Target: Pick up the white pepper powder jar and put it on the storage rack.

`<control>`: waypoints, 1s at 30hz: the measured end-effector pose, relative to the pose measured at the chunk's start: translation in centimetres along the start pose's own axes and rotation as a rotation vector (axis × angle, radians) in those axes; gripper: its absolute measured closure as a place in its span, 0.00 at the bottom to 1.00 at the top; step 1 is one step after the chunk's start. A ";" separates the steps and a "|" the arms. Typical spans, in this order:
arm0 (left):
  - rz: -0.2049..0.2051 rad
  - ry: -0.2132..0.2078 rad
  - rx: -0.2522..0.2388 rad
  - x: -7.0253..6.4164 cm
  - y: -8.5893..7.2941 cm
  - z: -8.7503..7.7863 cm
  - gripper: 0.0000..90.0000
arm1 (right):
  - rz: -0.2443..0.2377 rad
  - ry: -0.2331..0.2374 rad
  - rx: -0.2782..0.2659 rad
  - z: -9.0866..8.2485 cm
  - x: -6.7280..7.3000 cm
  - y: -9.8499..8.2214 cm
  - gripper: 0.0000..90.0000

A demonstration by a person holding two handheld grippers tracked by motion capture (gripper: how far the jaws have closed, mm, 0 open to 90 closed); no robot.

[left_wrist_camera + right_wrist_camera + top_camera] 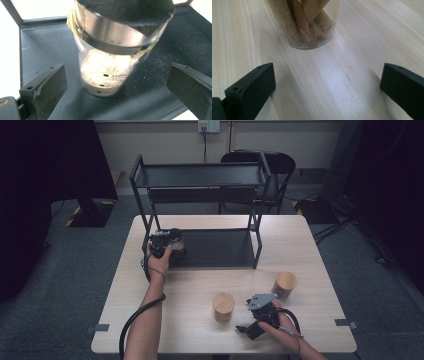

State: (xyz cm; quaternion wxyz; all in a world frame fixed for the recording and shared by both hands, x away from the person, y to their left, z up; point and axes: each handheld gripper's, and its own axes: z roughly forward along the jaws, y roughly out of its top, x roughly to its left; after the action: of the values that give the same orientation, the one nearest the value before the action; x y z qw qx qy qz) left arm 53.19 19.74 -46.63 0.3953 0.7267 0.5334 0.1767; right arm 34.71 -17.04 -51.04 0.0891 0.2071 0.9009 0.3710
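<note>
Three jars in all: one with a dark lid (175,241) stands on the bottom shelf of the single black rack (200,175), and two with wooden lids, one nearer the middle (223,306) and one to its right (285,284), stand on the one wooden surface (200,320). Two grippers are present, the left (161,242) and the right (245,327), each with two black fingers (252,87). Behind the rack is one dark chair (280,162).

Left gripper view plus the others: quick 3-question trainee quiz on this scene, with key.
1. True or false: the left gripper is clamped on the powder jar.
2. The powder jar stands on: A) the rack's bottom shelf B) the table C) the chair.
3. What fills the jar ahead of the right gripper?

Key: 1 false, jaws stand apart from it. 2 A. 3 brown sticks, like cinnamon.
</note>
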 end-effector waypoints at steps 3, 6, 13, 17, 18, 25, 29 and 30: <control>0.000 -0.002 0.000 -0.1 -0.1 -0.1 0.03 | -0.001 0.000 -0.001 0.0 0.0 0.0 0.00; -0.001 -0.006 0.000 -0.1 -0.2 -0.3 0.03 | -0.001 0.000 0.000 0.0 0.0 0.0 0.00; -0.008 -0.017 -0.006 -0.3 -0.5 -0.5 0.03 | 0.001 0.000 -0.001 0.0 0.0 0.0 0.00; -0.007 -0.022 -0.005 -0.3 -0.7 -0.6 0.03 | 0.000 0.000 0.000 0.0 0.0 0.0 0.00; -0.008 -0.022 -0.007 -0.4 -0.8 -0.7 0.03 | 0.000 0.000 0.000 0.0 0.0 0.0 0.00; 0.003 -0.034 -0.002 -0.5 -1.0 -0.9 0.03 | 0.000 0.000 0.000 0.0 0.0 0.0 0.00; 0.002 -0.040 -0.005 -0.5 -1.2 -1.0 0.03 | 0.000 0.000 0.000 0.0 0.0 0.0 0.00; 0.005 -0.040 -0.003 -0.5 -1.3 -1.0 0.03 | 0.000 0.000 0.000 0.0 0.0 0.0 0.00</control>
State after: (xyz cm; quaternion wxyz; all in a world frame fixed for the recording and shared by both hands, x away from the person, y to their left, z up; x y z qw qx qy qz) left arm 51.53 19.77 -46.89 0.4065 0.7308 0.5233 0.1636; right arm 34.71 -17.04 -51.03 0.0893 0.2070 0.9009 0.3709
